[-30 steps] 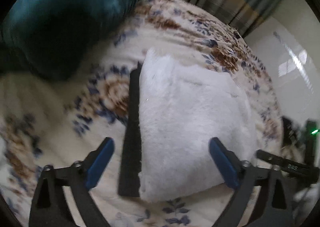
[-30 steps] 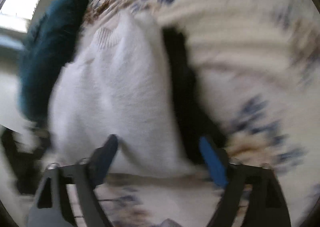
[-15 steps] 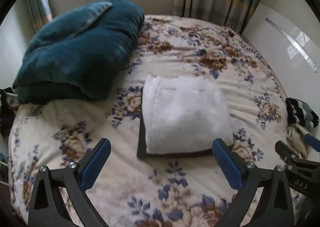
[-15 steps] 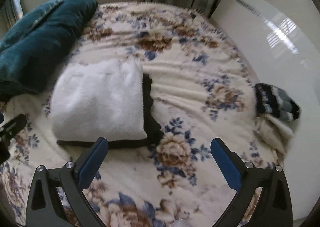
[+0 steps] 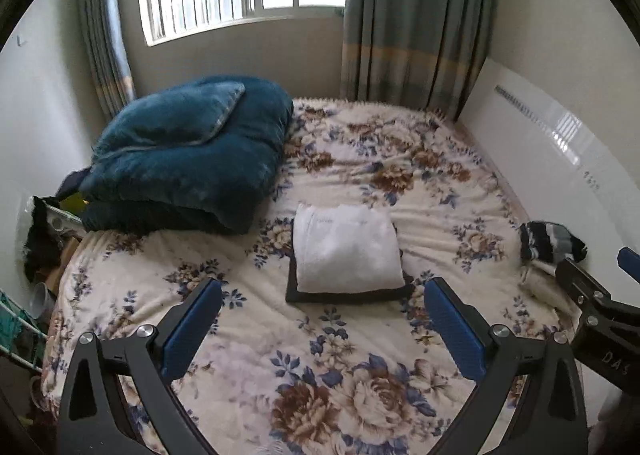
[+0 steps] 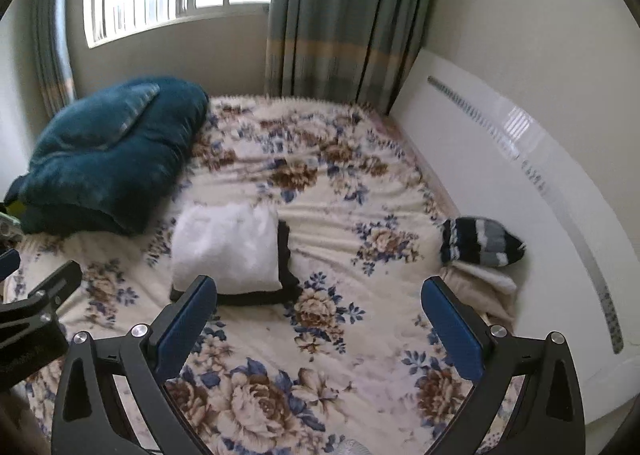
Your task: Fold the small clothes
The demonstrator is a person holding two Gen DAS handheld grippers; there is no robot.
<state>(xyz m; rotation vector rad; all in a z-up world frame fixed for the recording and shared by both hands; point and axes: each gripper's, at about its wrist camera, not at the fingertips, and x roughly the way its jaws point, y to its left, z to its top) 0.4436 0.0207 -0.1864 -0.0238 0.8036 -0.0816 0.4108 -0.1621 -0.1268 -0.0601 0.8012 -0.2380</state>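
A folded white fluffy garment (image 5: 347, 249) lies on top of a folded black garment (image 5: 344, 297) in the middle of the floral bed; both also show in the right wrist view, white (image 6: 228, 249) over black (image 6: 286, 255). My left gripper (image 5: 322, 329) is open and empty, well back from the stack and above the bed. My right gripper (image 6: 320, 329) is open and empty, also pulled back. A dark striped knit item (image 6: 480, 241) lies on a cream cloth (image 6: 486, 281) at the bed's right edge.
A folded teal blanket (image 5: 188, 151) sits at the back left of the bed. A white panel (image 6: 520, 191) runs along the bed's right side. A window and curtains (image 5: 412, 23) are behind. Clutter and a rack (image 5: 36, 255) stand left of the bed.
Both grippers have pulled back and up from the folded stack, from close over it to a wide view of the whole bed. The stack stays put.
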